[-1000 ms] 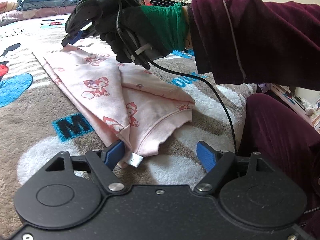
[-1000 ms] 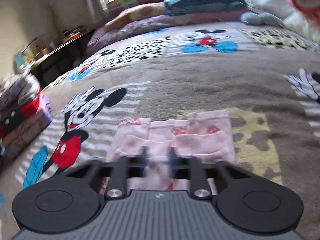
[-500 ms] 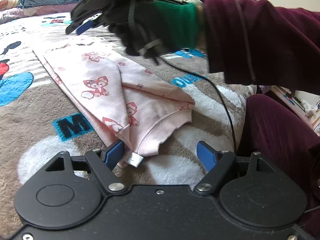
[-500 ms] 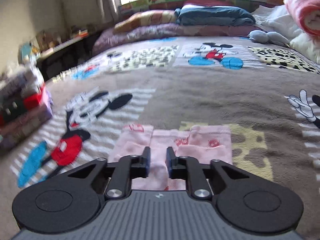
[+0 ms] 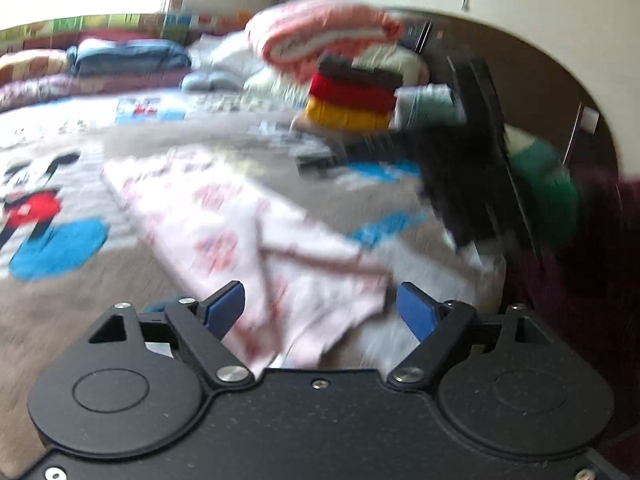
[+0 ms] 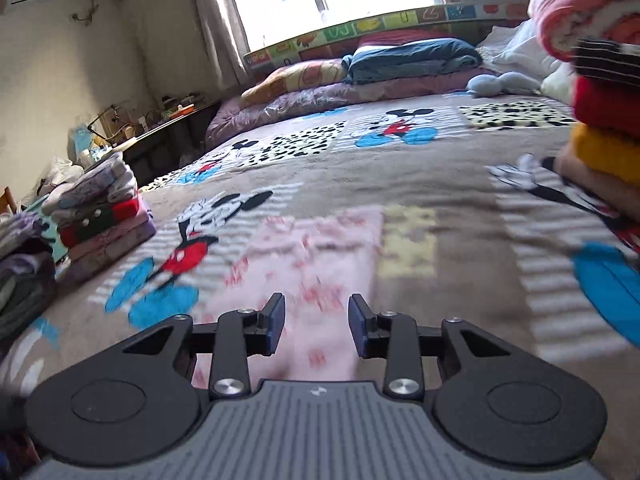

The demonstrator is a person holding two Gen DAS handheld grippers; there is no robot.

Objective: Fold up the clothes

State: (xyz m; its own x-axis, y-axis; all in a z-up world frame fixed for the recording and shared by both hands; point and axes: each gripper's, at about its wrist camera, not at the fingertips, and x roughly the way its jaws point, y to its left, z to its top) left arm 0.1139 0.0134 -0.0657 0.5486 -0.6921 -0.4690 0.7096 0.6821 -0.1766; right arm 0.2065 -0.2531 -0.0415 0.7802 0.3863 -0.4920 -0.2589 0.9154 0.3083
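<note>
- In the left wrist view, a brown plush bed blanket printed with cartoon mice [image 5: 60, 292] covers the bed, and a pale pink folded garment with a small red animal print [image 5: 224, 220] lies on it as a long strip running from the upper left down toward the camera.
- The left tool [image 5: 322, 306] has its blue-padded jaws spread wide. The near end of the pink garment lies between them and under them, closer to the left pad; with the blur, contact with that pad cannot be told, and the right pad stands clear of the cloth.
- Farther right in that view, a blurred stack of folded clothes in black, red and yellow [image 5: 352, 96] sits on the bed beyond the garment, with a rolled coral-pink and white blanket [image 5: 320, 36] behind it.
- At the right edge a gloved hand with a green cuff [image 5: 548, 196] and a dark maroon sleeve [image 5: 592, 264] shows beside dark blurred hardware.
- In the right wrist view, a pile of folded clothes in purple, red and grey [image 6: 100, 212] rests at the left edge of the bed.
- The right tool [image 6: 316, 322] has just been opening; its jaws now stand partly apart, pressing on nothing. The pink garment lies flat on the blanket beneath the gap and stretches away ahead of it.
</note>
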